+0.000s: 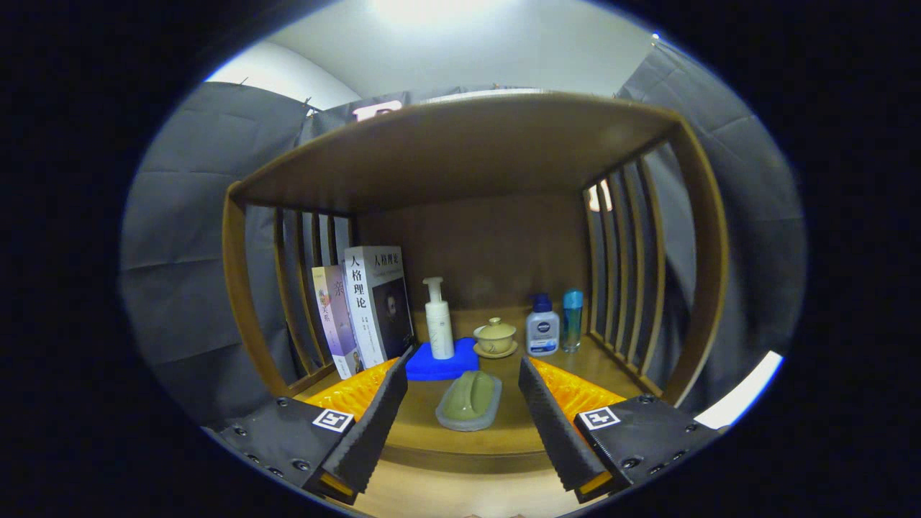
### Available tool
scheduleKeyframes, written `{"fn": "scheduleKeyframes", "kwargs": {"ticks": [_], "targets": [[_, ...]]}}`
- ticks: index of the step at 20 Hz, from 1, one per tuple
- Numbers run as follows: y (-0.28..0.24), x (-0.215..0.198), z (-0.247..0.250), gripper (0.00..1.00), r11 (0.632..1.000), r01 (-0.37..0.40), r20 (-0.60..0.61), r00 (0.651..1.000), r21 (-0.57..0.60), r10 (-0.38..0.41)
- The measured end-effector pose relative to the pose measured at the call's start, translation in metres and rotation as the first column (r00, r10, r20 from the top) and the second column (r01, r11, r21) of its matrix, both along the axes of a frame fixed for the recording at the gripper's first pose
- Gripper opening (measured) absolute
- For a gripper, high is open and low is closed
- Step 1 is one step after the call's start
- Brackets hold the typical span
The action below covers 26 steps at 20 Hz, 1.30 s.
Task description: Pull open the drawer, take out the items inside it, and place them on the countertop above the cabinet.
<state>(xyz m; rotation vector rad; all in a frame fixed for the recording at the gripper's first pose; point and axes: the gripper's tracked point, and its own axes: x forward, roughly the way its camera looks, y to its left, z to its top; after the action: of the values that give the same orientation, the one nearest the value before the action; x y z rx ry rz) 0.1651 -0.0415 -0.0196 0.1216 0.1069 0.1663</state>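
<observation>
My gripper is open, its two fingers spread wide with nothing held. Between the fingers, on the wooden countertop, lies a green oblong item on a grey dish. Just beyond it sits a blue pad with a white pump bottle standing on it. A lidded beige teacup on a saucer stands to the right of the bottle. The countertop's front edge runs below the fingertips; the drawer is out of sight.
Two upright books lean against the left slatted side. A white bottle with a blue cap and a slim teal bottle stand near the right slats. A wooden shelf top spans overhead.
</observation>
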Motion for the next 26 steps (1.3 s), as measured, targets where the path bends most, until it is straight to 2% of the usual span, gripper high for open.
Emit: {"fn": "scheduleKeyframes", "kwargs": {"ticks": [5,9,13,16,21,26], "targets": [[-0.02,-0.053,0.016,0.98,0.999,0.043,0.091,0.995,-0.002,-0.042],[-0.033,-0.104,0.021,0.98,0.993,0.104,0.185,0.979,-0.062,-0.091],[-0.028,-0.146,0.01,0.98,0.986,0.119,0.217,0.972,-0.114,-0.092],[-0.035,-0.17,-0.001,0.98,0.976,0.169,0.247,0.96,-0.135,-0.132],[-0.023,-0.196,-0.043,0.98,0.984,0.176,0.173,0.97,-0.027,-0.169],[0.002,-0.209,-0.094,0.97,0.989,0.146,0.077,0.987,-0.023,-0.144]]}}
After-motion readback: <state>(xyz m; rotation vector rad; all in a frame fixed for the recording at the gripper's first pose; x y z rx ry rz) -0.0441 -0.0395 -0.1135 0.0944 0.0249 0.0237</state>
